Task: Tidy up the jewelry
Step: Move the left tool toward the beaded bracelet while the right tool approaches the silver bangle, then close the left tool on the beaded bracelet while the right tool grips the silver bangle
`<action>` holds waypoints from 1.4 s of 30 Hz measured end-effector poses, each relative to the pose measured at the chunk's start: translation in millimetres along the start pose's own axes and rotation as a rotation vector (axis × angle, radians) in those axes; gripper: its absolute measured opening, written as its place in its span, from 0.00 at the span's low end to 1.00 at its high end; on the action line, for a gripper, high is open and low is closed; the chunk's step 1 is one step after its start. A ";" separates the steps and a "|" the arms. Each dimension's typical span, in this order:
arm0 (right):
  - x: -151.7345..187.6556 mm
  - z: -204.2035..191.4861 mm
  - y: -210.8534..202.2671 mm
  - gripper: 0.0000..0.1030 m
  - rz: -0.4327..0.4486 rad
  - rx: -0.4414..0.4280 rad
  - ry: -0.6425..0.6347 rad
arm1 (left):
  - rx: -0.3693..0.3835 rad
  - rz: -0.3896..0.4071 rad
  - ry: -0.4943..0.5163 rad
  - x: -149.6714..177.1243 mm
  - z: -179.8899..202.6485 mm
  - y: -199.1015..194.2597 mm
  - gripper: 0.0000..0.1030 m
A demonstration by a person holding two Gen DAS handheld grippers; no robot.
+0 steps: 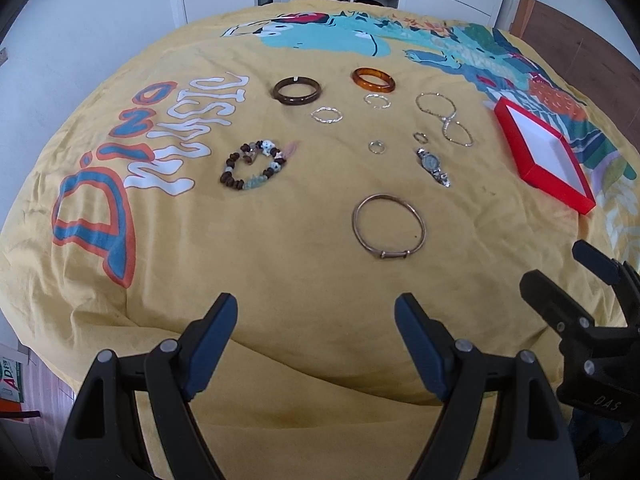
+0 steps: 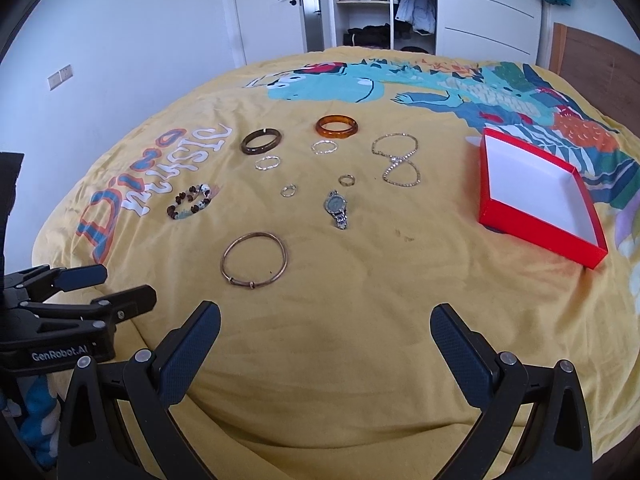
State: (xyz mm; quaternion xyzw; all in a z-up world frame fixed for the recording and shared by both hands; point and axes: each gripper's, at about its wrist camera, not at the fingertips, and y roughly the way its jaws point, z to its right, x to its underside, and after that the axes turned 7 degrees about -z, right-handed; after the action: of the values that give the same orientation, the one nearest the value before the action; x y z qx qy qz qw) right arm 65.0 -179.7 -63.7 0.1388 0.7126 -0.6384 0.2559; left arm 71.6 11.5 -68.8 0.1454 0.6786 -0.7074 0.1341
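Note:
Jewelry lies spread on a yellow bedspread (image 1: 304, 264). A thin gold bangle (image 1: 388, 226) (image 2: 255, 260) is nearest. Beyond it lie a small watch (image 1: 432, 166) (image 2: 337, 208), a beaded bracelet (image 1: 254, 164) (image 2: 190, 202), two small rings (image 1: 376, 146) (image 1: 420, 137), two thin silver bangles (image 1: 327, 115) (image 1: 377, 101), a chain necklace (image 1: 444, 118) (image 2: 397, 160), a dark bangle (image 1: 297, 90) (image 2: 261, 141) and an amber bangle (image 1: 373, 79) (image 2: 337, 126). An empty red box (image 1: 542, 152) (image 2: 536, 196) sits at right. My left gripper (image 1: 316, 312) and right gripper (image 2: 326, 320) are open, empty, hovering short of the gold bangle.
The right gripper shows at the right edge of the left wrist view (image 1: 580, 312); the left gripper shows at the left of the right wrist view (image 2: 92, 296). An open wardrobe (image 2: 372, 8) and a door (image 2: 272, 8) stand behind the bed. A wooden headboard (image 2: 596, 64) is at far right.

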 end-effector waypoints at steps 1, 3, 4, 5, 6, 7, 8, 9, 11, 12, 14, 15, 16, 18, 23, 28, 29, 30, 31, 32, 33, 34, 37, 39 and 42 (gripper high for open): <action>-1.1 -0.1 1.2 1.00 0.000 -0.003 0.001 | 0.000 0.000 0.000 -0.3 -0.1 0.3 0.78; -2.8 -0.8 3.7 1.00 -0.003 -0.006 0.002 | -0.014 0.006 0.001 -1.1 -1.3 1.0 0.78; -3.4 -0.8 4.8 1.00 -0.005 -0.007 0.003 | -0.027 0.011 0.003 -1.7 -1.4 0.9 0.78; -3.7 -0.7 5.8 1.00 -0.007 -0.009 0.007 | -0.033 0.016 0.003 -2.8 -1.8 1.1 0.78; -4.0 -0.2 6.3 1.00 -0.008 -0.011 0.011 | -0.035 0.018 0.003 -3.6 -2.0 1.6 0.78; -4.5 0.7 7.4 1.00 -0.009 -0.015 0.018 | -0.032 0.013 0.000 -4.4 -3.5 3.1 0.78; -4.9 1.3 8.4 1.00 -0.011 -0.019 0.023 | -0.029 0.011 -0.004 -5.8 -3.6 3.9 0.78; -5.7 1.8 10.1 1.00 -0.015 -0.023 0.028 | -0.025 0.012 -0.017 -6.9 -5.5 4.6 0.78; -7.2 2.1 13.4 1.00 -0.022 -0.028 0.031 | -0.021 0.013 -0.030 -8.7 -8.9 5.1 0.78; -7.6 2.5 14.6 1.00 -0.024 -0.031 0.031 | -0.023 0.011 -0.030 -9.8 -9.5 5.6 0.78; -9.6 2.2 17.7 1.00 -0.030 -0.041 0.029 | -0.033 -0.003 -0.027 -13.0 -14.3 8.2 0.78; -10.3 2.3 18.6 0.99 -0.032 -0.044 0.028 | -0.035 -0.018 -0.031 -14.4 -15.9 10.7 0.78; -11.6 2.0 20.2 0.98 -0.033 -0.050 0.026 | -0.031 -0.034 -0.049 -16.9 -22.1 14.3 0.78; -14.1 1.3 23.4 0.93 -0.038 -0.063 0.024 | -0.029 -0.042 -0.075 -18.9 -29.2 17.7 0.78; -21.3 0.4 38.9 0.77 -0.073 -0.110 0.022 | -0.025 -0.045 -0.127 -34.0 -48.6 24.8 0.78; -30.9 -4.8 56.1 0.54 -0.107 -0.181 0.008 | -0.035 -0.055 -0.181 -53.5 -64.4 38.8 0.77; -34.0 -6.2 60.8 0.52 -0.114 -0.198 0.007 | -0.036 -0.060 -0.197 -56.8 -67.7 42.6 0.77; -36.3 -6.5 64.4 0.47 -0.119 -0.211 0.006 | -0.035 -0.065 -0.213 -59.5 -71.1 45.7 0.77; -38.5 -6.8 67.9 0.43 -0.124 -0.220 0.004 | -0.029 -0.071 -0.236 -63.2 -76.2 49.6 0.77; -41.2 -7.6 72.9 0.41 -0.130 -0.230 0.002 | -0.027 -0.074 -0.258 -66.4 -80.6 52.5 0.77; -43.2 -7.9 76.7 0.39 -0.137 -0.240 0.001 | -0.022 -0.075 -0.284 -70.8 -86.4 55.0 0.77; -44.7 -8.9 80.5 0.38 -0.143 -0.246 -0.001 | -0.020 -0.074 -0.299 -74.2 -89.5 56.3 0.77; -49.0 -12.8 93.5 0.36 -0.168 -0.266 -0.015 | -0.041 -0.067 -0.331 -87.1 -97.3 61.6 0.77; -51.4 -14.3 101.4 0.35 -0.188 -0.279 -0.022 | -0.052 -0.070 -0.347 -95.0 -101.2 68.0 0.77; -52.7 -15.8 113.0 0.35 -0.216 -0.285 -0.035 | -0.074 -0.083 -0.357 -105.8 -103.7 82.4 0.77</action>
State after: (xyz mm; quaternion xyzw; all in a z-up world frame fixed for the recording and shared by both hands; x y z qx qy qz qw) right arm 165.1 -140.9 -129.1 0.0125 0.8020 -0.5572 0.2150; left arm 203.4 110.7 -107.4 -0.0157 0.6749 -0.7014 0.2285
